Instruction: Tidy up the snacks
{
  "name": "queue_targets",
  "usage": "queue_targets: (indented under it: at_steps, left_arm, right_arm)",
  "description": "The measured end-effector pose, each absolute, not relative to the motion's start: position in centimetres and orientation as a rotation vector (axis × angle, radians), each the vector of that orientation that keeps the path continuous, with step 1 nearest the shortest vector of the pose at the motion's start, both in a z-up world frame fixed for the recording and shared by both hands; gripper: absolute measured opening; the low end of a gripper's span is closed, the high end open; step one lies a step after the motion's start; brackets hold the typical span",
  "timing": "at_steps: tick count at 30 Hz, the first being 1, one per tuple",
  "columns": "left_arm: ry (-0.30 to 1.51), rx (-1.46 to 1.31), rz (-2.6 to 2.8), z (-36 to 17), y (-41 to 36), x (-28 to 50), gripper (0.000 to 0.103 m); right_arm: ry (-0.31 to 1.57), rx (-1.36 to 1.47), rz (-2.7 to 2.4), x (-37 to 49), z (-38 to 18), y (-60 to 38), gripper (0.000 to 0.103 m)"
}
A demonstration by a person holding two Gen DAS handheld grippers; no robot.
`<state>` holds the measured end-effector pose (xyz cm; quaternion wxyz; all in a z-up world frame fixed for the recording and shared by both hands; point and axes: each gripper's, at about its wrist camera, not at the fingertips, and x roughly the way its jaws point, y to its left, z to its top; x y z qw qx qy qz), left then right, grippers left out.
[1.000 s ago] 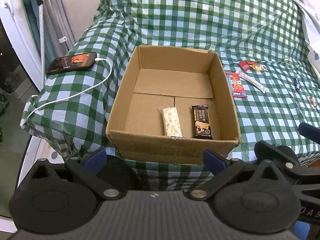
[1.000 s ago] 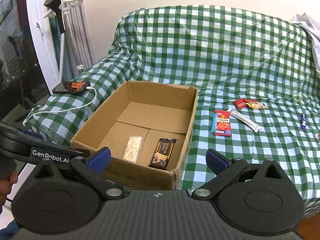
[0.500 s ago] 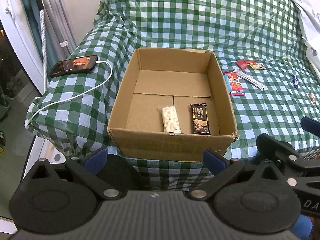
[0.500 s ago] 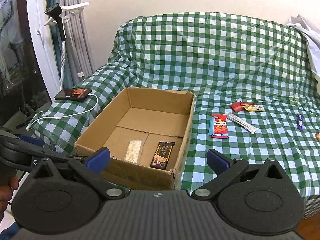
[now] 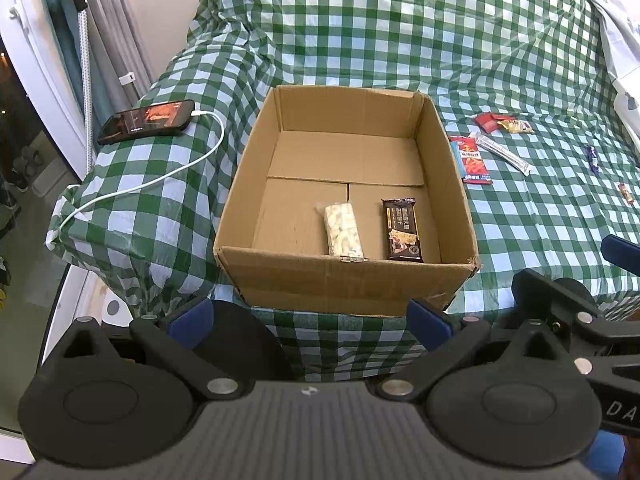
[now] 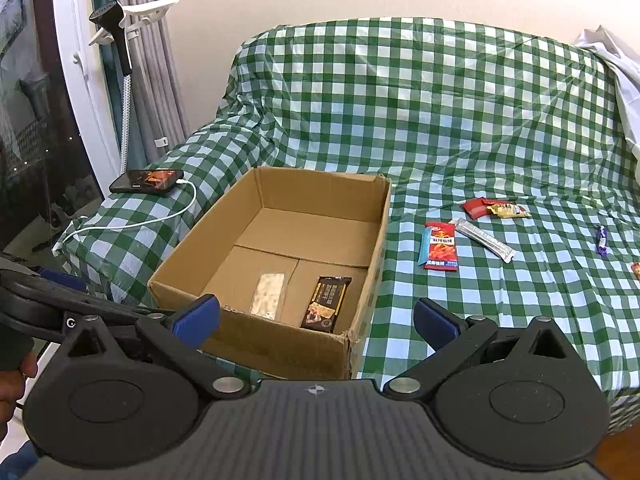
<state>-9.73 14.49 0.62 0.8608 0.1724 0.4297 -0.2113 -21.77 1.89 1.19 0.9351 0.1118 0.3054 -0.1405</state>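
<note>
My left gripper (image 5: 308, 322) is held wide, with nothing between its blue pads (image 5: 192, 318). It hangs short of the near wall of the box (image 5: 344, 284), not touching it. My right gripper (image 6: 316, 320) is likewise spread wide and holds nothing; it sits at the box's near right corner, clear of the cardboard. In the left view, part of my right gripper shows at the right edge; in the right view, part of my left gripper shows at the left edge.

The box stands open on the green checked cloth (image 5: 520, 232), at the cloth's front edge. Two snacks lie flat on its floor, against the near wall:
- a white bar (image 5: 343, 230) in clear wrap, left of centre;
- a dark bar (image 5: 402, 229), just beside it to the right, not touching.

The other snacks lie on the cloth to the right of the box:
- a red packet (image 6: 440, 245), near the box's right wall, with a blue strip along its left side;
- a silver stick (image 6: 485, 239), just right of the red packet, lying at a slant;
- a red wrapper (image 6: 476, 207) and a yellow wrapper (image 6: 508, 210), touching each other, beyond the silver stick;
- a purple sweet (image 6: 601, 240), well apart to the right;
- a small piece (image 5: 626, 193) at the far right, too small to tell what it is.

A phone (image 5: 146, 122) lies on the cloth left of the box, with a white cable (image 5: 160, 180) plugged in and trailing over the edge.
</note>
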Motion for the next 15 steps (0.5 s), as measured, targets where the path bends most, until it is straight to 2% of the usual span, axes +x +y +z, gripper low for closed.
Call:
queue_targets:
  at_steps: [15]
  left_arm:
    - [0.943,0.378,-0.439,-0.4,14.3,-9.3,0.103]
  right_arm:
    - [0.690,0.278,-0.298,-21.0,-0.1,0.9,0.102]
